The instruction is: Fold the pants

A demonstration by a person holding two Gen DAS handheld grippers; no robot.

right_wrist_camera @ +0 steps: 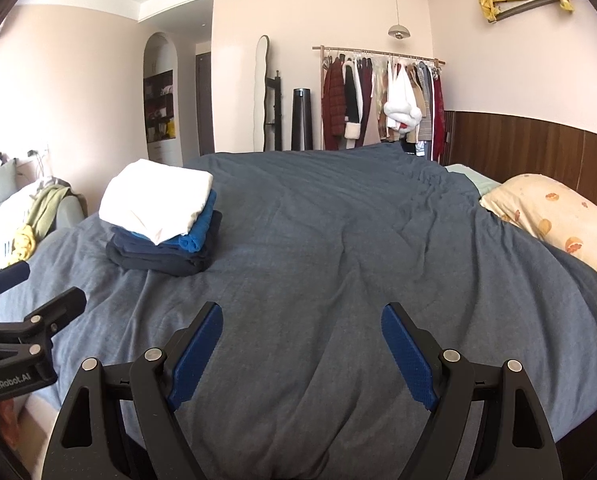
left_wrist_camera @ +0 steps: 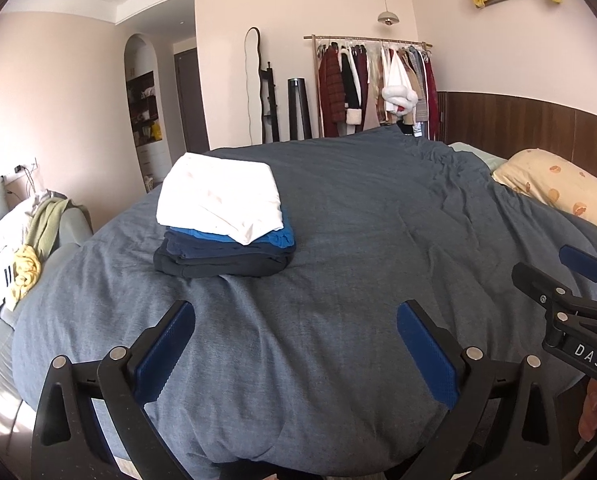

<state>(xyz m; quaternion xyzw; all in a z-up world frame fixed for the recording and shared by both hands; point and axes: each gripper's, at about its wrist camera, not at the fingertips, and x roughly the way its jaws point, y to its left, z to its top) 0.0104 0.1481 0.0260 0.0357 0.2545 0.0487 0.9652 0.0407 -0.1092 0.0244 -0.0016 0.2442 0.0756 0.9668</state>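
A stack of folded pants (left_wrist_camera: 222, 232) lies on the grey-blue duvet (left_wrist_camera: 358, 240): white on top, then bright blue, navy and black. It also shows in the right wrist view (right_wrist_camera: 162, 224), far left on the duvet (right_wrist_camera: 338, 248). My left gripper (left_wrist_camera: 294, 336) is open and empty, held above the near part of the bed, short of the stack. My right gripper (right_wrist_camera: 301, 340) is open and empty, also above the near part. Each gripper shows at the edge of the other's view: the right gripper (left_wrist_camera: 554, 276) and the left gripper (right_wrist_camera: 38, 284).
A flowered pillow (left_wrist_camera: 558, 188) lies at the bed's right by the wooden headboard (left_wrist_camera: 518, 124). A sofa with loose clothes (left_wrist_camera: 30, 240) stands to the left. A clothes rack (left_wrist_camera: 374, 84), a mirror and a dark speaker stand against the far wall.
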